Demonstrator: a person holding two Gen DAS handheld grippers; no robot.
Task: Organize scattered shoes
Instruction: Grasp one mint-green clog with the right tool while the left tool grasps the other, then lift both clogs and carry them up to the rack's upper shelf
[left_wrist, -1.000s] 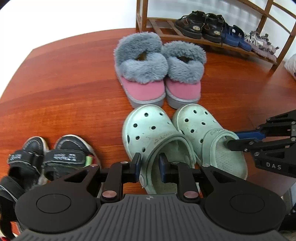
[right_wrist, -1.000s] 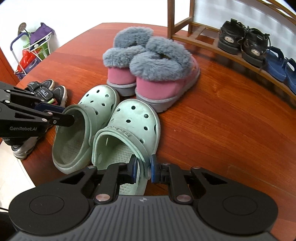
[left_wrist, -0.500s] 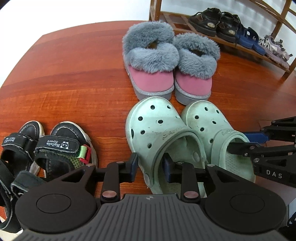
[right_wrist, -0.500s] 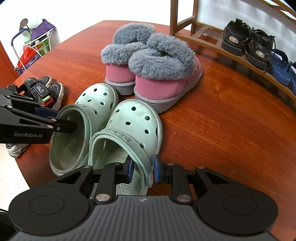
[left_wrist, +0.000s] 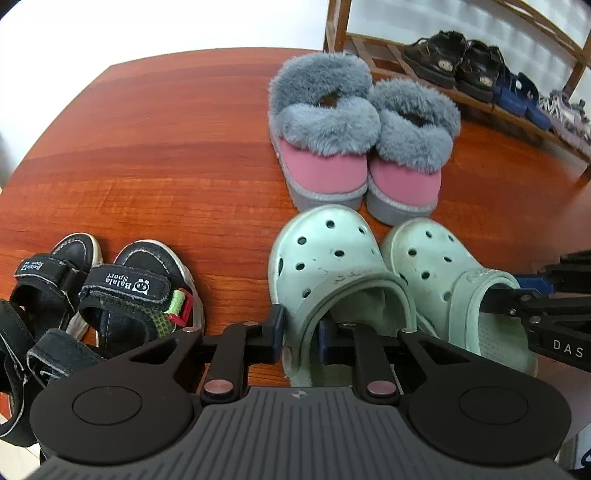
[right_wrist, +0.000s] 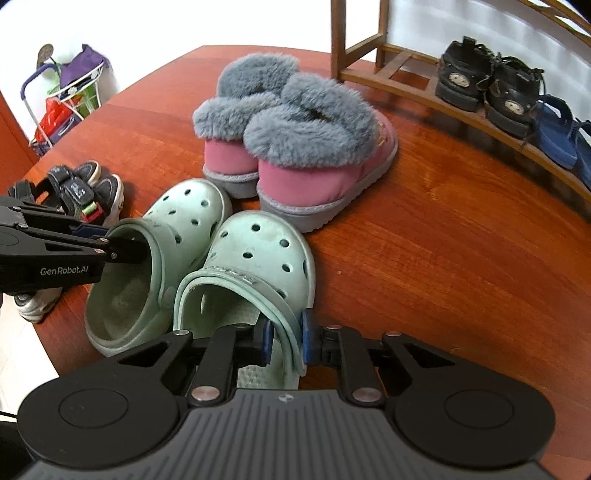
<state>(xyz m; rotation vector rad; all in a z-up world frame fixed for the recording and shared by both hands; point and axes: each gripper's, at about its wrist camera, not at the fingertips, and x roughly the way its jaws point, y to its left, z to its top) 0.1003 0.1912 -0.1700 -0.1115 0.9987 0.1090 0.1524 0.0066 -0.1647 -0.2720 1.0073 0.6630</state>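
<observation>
**Inspector:** Shoes first. Where does the pale mint-green perforated foam clog pair stand?

**Assistant:** At the near edge of the red-brown wooden worktop (left_wrist: 155, 155), side by side and touching, toes pointing away. The left clog (left_wrist: 332, 266) has the left gripper (left_wrist: 301, 332) at its heel opening: one blue-padded finger outside the left wall, the other inside the cavity, jaws grasping that wall. The right clog (right_wrist: 258, 258) is taken the same way by the right gripper (right_wrist: 285, 338), jaws clenched on its heel strap and right-hand rim.

**Inspector:** Confirmed from the other camera?

**Assistant:** Yes. In the left wrist view the right gripper reaches into the right clog's opening from the side; in the right wrist view the left gripper does likewise at the left clog.

**Inspector:** Beside them?

**Assistant:** To the left, apart from the clogs, a pair of black strapped child's sandals (left_wrist: 110, 295) with white-edged soles, marked "Balala Sport", a green and red tab on one strap.

**Inspector:** Beyond?

**Assistant:** Just past the clog toes, a pair of pink slippers with grey fur cuffs (left_wrist: 362, 140), pressed together, heels toward the clogs.

**Inspector:** Farthest?

**Assistant:** A slatted brown wooden shoe rack (right_wrist: 373, 74), its low shelf carrying black sandals (right_wrist: 487, 85), then blue sandals (right_wrist: 554, 129). Far left in the right wrist view, a small trolley (right_wrist: 62, 103) holding coloured bags.
</observation>
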